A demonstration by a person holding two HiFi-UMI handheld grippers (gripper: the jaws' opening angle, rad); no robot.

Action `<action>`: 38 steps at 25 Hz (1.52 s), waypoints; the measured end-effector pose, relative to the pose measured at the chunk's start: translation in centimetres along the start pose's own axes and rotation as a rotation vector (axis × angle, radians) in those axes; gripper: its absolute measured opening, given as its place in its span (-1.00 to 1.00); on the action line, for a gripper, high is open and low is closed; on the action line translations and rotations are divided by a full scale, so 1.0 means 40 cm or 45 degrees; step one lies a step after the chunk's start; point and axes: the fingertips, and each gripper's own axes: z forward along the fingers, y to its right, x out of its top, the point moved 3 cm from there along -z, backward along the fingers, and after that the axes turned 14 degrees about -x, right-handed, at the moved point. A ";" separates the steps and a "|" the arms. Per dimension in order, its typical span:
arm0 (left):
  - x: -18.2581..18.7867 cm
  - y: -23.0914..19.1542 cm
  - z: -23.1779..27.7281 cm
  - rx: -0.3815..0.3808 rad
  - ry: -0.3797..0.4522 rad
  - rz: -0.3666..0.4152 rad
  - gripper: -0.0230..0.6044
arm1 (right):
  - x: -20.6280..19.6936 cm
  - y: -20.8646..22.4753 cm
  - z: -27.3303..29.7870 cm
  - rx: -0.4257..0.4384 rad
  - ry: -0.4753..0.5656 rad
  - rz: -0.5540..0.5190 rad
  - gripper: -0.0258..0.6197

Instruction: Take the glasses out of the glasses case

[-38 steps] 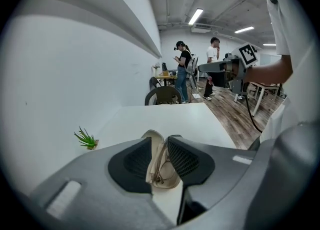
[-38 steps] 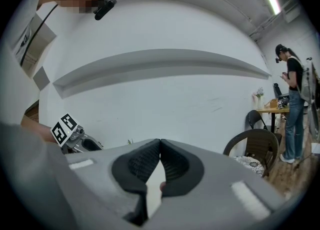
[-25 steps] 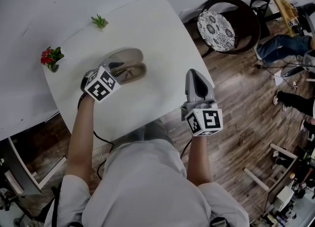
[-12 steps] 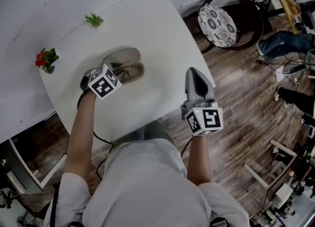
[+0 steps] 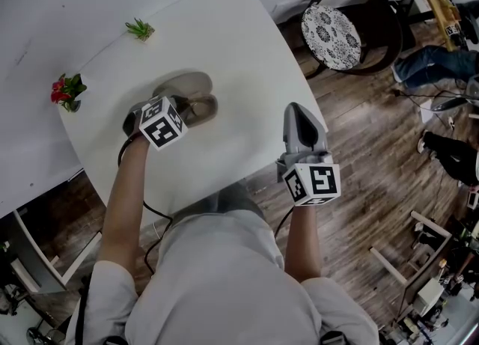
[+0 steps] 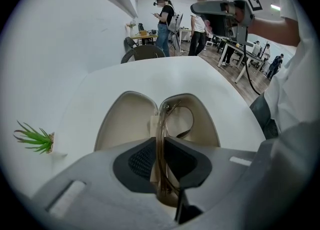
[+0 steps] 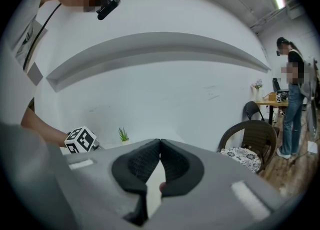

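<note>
— Where are the glasses?
— Centre-left of the frame, in the open glasses case on the desk, pinched between the left gripper fingers.
— Right gripper?
— Fingers pressed together, empty, mid-right.

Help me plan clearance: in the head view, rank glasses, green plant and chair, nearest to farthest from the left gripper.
1. Glasses, clamped in the left gripper.
2. Green plant, ahead and slightly left.
3. Chair, far off to the right.

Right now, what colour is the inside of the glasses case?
Cream-beige inside the open glasses case, clearest in the left gripper view.
</note>
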 end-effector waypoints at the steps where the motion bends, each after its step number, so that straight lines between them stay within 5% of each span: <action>1: 0.000 0.000 0.001 0.001 -0.003 0.002 -0.74 | 0.000 0.001 0.000 0.000 -0.001 0.001 -0.91; 14: 0.010 0.013 -0.033 0.054 0.064 0.017 -0.85 | 0.010 -0.008 -0.031 0.001 0.023 0.015 -0.91; 38: -0.008 0.069 -0.379 0.521 0.548 -0.130 -0.85 | 0.098 -0.140 -0.164 0.042 0.141 0.015 -0.91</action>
